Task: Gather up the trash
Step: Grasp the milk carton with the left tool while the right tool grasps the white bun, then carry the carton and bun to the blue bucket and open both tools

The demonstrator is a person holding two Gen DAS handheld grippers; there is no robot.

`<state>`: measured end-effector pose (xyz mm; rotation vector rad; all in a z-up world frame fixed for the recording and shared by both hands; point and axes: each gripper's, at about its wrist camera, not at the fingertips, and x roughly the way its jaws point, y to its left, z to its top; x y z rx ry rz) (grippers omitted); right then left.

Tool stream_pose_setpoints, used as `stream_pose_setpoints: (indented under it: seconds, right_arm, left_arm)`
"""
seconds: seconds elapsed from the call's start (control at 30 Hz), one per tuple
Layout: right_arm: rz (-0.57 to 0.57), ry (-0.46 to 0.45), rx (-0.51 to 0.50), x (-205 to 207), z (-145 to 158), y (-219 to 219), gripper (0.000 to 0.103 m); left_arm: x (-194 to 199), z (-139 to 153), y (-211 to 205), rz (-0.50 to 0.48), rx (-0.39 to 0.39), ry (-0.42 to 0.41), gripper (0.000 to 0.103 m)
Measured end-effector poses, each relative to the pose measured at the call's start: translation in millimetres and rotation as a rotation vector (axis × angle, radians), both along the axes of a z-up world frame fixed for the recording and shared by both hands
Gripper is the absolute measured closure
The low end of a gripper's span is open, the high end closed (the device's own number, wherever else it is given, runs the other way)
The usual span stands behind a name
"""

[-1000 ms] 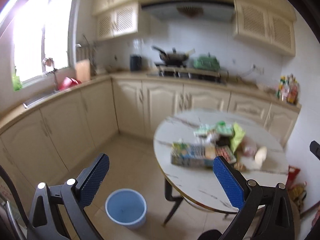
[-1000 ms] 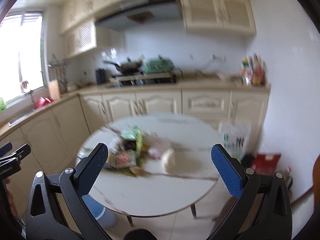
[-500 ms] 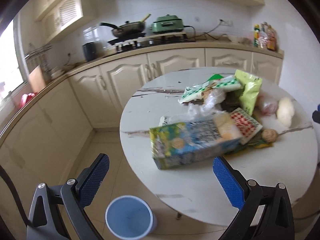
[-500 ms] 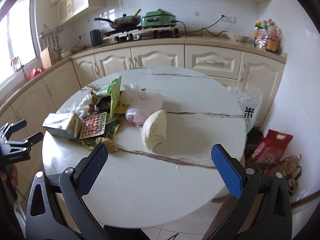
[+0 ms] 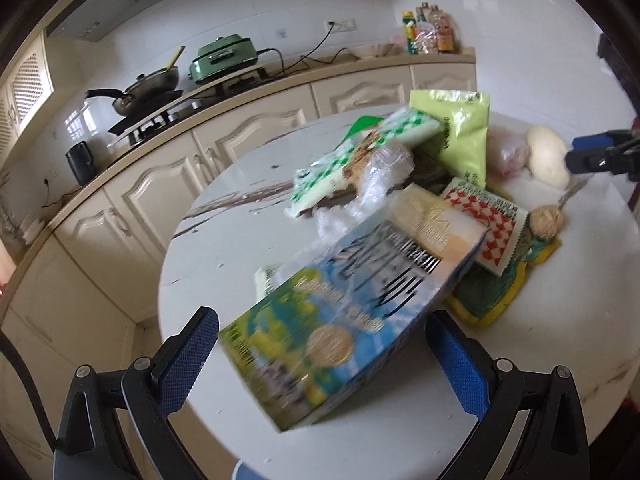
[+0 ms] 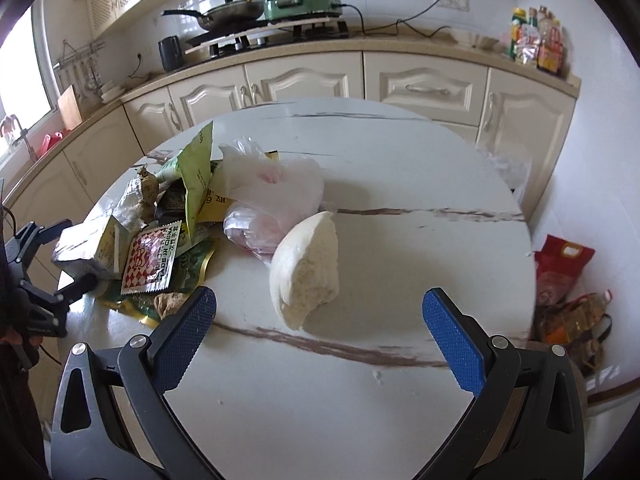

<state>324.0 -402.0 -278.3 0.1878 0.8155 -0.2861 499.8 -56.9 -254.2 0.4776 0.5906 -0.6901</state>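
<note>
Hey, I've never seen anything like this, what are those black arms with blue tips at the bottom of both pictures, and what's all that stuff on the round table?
Those are hand-held grippers, one in each of a person's hands, each with a fisheye camera looking along its two blue-padded fingers. One picture comes from the left gripper, the other from the right gripper. Both are open and hold nothing.

On the round marble table lies a pile of trash: a blue and green carton right in front of the left gripper, a red checkered packet, a light green bag, crumpled clear plastic and a thin plastic bag. The right gripper faces a torn white bun. Behind is a kitchen counter with a stove.
</note>
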Motion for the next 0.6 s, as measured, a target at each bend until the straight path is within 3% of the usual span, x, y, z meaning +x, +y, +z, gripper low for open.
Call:
stream_pose_setpoints:
  seconds: [0.1, 0.2, 0.27, 0.33, 0.43, 0.6]
  right_arm:
    - [-0.036, 0.021, -0.001, 9, -4, 0, 0.000]
    - [-0.050, 0.008, 0.042, 16, -6, -3, 0.000]
    - [-0.062, 0.024, 0.028, 22, -9, -3, 0.010]
    - [-0.063, 0.049, 0.006, 27, -14, -1, 0.052]
    - [-0.028, 0.057, 0.011, 29, -20, -1, 0.066]
    - [-0.001, 0.007, 0.002, 14, -12, 7, 0.067]
  left_arm:
    - [3, 1, -2, -0.010, -0.015, 0.017, 0.022]
    - [-3, 5, -4, 0.017, -0.033, 0.024, 0.030]
    - [-8, 7, -9, 0.040, -0.042, 0.015, 0.035]
    - [-15, 9, -12, 0.041, -0.066, 0.037, 0.042]
    - [-34, 11, -12, 0.038, -0.097, 0.067, 0.049]
    - [-52, 15, -8, 0.051, -0.132, 0.115, 0.055]
